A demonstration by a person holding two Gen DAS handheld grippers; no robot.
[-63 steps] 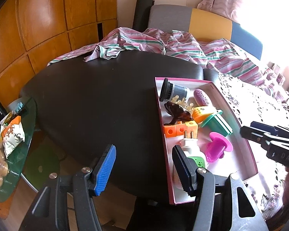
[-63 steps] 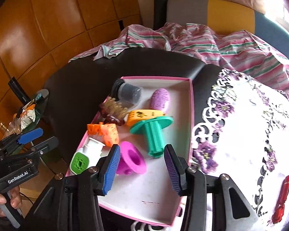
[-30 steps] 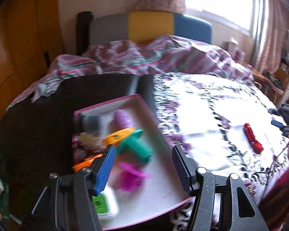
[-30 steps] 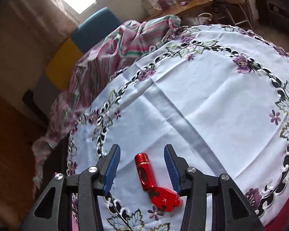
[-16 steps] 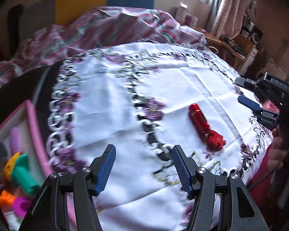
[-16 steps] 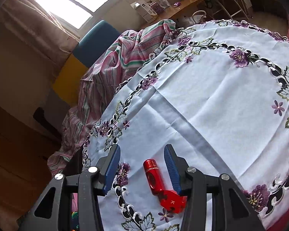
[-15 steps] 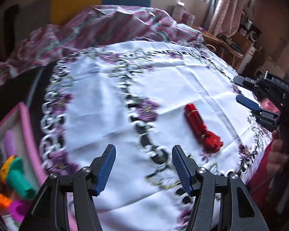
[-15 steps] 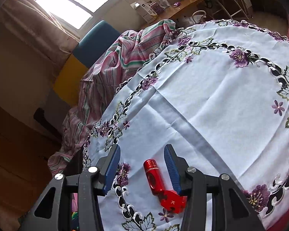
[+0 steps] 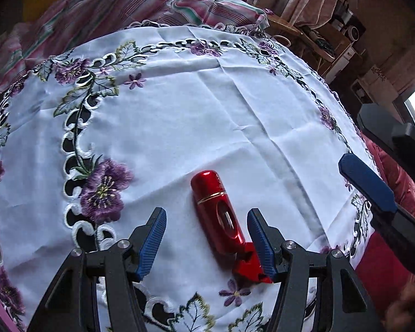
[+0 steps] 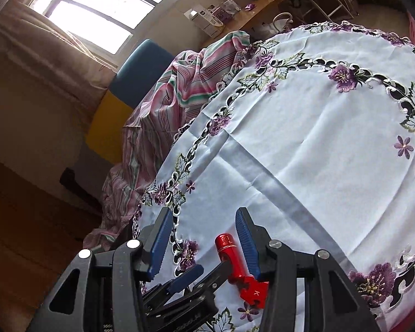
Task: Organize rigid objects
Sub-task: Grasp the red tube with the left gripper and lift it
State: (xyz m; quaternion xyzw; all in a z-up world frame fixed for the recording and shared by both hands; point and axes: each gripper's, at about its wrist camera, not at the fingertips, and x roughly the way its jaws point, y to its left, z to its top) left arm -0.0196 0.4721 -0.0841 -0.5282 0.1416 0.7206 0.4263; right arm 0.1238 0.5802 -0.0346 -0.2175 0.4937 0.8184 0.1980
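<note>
- Surface [image 9: 179, 116]: white embroidered cloth, striped fabric [image 9: 124, 2] at 12 o'clock.
- Left tongs [image 9: 206, 242] apart, straddling red tool [image 9: 217, 211]; centre, then clamp.
- Right tongs [image 10: 200, 242] apart, empty.

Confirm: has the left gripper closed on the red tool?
No, the left gripper stands open around the red tool, which lies on the tablecloth.

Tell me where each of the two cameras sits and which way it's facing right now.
Left wrist: on the left gripper, looking down at the red tool on the embroidered tablecloth; right gripper at right.
Right wrist: on the right gripper, facing a window; left gripper below.
Shared: tool, tablecloth.
</note>
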